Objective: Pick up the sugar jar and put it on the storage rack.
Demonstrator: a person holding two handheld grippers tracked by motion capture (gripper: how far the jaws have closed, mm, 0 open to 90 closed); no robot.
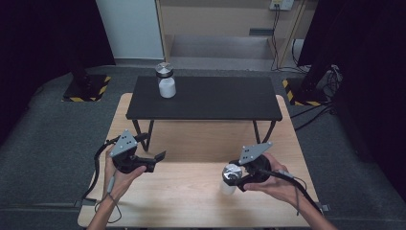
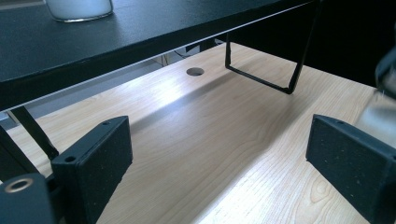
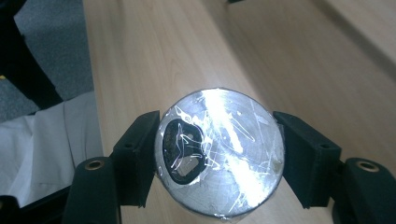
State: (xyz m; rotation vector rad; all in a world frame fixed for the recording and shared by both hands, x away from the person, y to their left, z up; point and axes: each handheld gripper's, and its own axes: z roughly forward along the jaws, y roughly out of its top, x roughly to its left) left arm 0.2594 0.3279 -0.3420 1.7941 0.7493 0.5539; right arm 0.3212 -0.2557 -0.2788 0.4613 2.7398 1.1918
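the right gripper (image 1: 238, 178) is clenched on the silver, foil-wrapped lid of a small white bottle (image 1: 230, 178), near the front right of the light wooden desk (image 1: 191, 191). in the right gripper view the two black jaws press the round lid (image 3: 219, 158) from opposite sides, at or just outside its widest line. the white body hangs below the lid, and whether it rests on the desk cannot be told.

risk 1, slip: the contact is on crinkled foil over a curved rim. if the foil shifts or the pads sit off the diameter, the bottle could squeeze out of the jaws and drop to the desk.

risk 2, lid separation: the load is carried by the lid alone. if the lid is loose, the body could part from it during a lift.

risk 3, swing: a body hanging under a high grip may pendulum with fast moves and strike an edge.

the left gripper (image 1: 152, 160) is released, jaws wide apart with nothing between them, held over the desk at front left. in the left gripper view the held bottle (image 2: 383, 107) shows blurred at the right edge, so a sideways carry could meet this gripper.

farther back stands a black low shelf on thin metal legs (image 1: 203, 98). its front edge lies on any path to the top, and a low carry could hit it.

at the shelf's far left stands a second white bottle with a silver lid (image 1: 166, 80). placing close beside it could knock it over.
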